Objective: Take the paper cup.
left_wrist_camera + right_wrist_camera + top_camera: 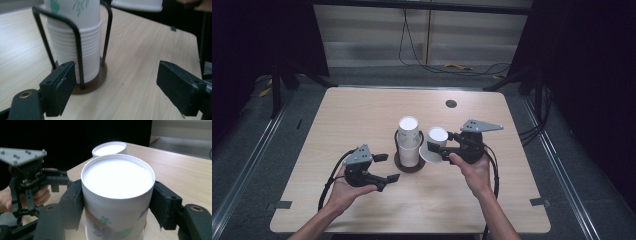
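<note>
Your right gripper (445, 148) is clamped on the sides of one paper cup (434, 144), held upside down with its white bottom facing up and tilted a little, clear of the table (337, 125). That cup hangs just to the right of the stack of cups (408, 141), which stands upright in the wire holder (409, 161) at the table's middle, so the stack lies to the left of your held cup and its top looks about level with it. The stack's long axis runs straight up; the held cup's axis leans slightly off that. Your left gripper (388, 168) sits near and left of the holder, jaws spread wide and holding nothing. You have one loose cup, one stack too tightly nested to count, one holder, two grippers.
</note>
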